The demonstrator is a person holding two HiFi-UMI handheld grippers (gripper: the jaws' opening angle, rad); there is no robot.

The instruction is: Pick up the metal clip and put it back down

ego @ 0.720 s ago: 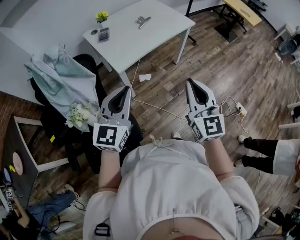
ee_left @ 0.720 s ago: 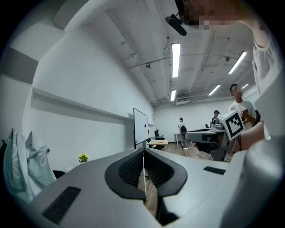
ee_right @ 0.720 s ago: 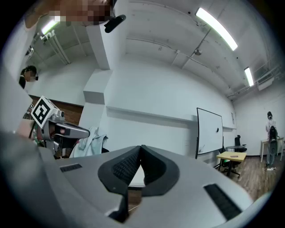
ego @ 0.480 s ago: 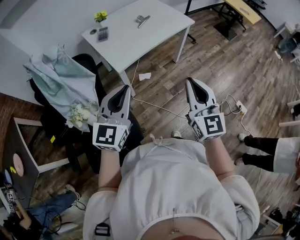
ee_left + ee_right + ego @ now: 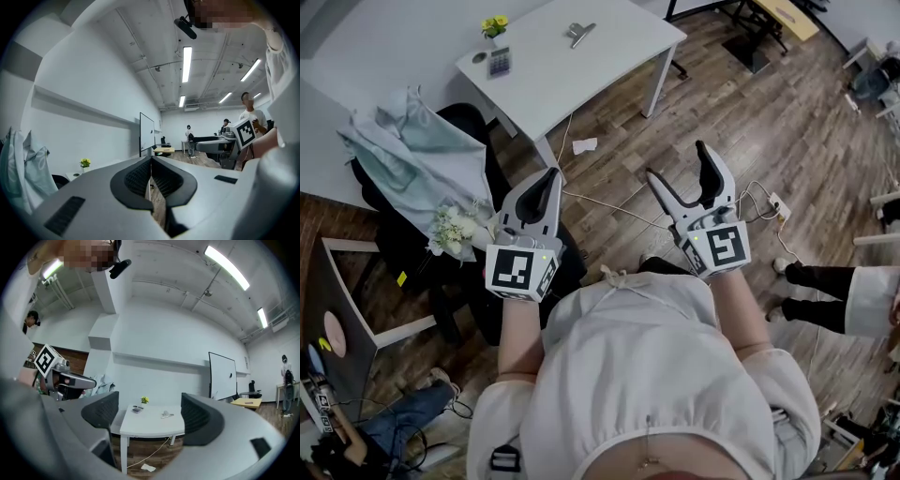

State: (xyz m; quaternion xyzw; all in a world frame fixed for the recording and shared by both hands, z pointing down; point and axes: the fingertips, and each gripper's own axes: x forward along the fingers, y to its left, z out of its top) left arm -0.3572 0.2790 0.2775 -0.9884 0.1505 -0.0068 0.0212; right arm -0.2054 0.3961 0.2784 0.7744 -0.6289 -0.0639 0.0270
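Note:
The metal clip [image 5: 578, 34] lies on the white table [image 5: 609, 56] far ahead of me, small and silver; in the right gripper view the clip [image 5: 167, 415] shows between the jaws but far off. My right gripper [image 5: 680, 161] is held in the air over the wood floor, jaws spread wide and empty. In its own view the right gripper [image 5: 149, 399] frames the table [image 5: 150, 427]. My left gripper [image 5: 551, 174] hovers beside it, jaws pressed together on nothing; the left gripper [image 5: 151, 161] points across the room.
A small pot of yellow flowers [image 5: 494, 26] and a calculator [image 5: 499, 62] sit on the table's left end. A chair draped in pale green cloth [image 5: 403, 155] and a bouquet [image 5: 455, 227] stand left. A cable [image 5: 609, 211], a power strip [image 5: 778, 208], a person's legs [image 5: 834, 291].
The right gripper's jaws have swung apart from shut to wide open. The table sits slightly higher in the head view. The left gripper stays as it was.

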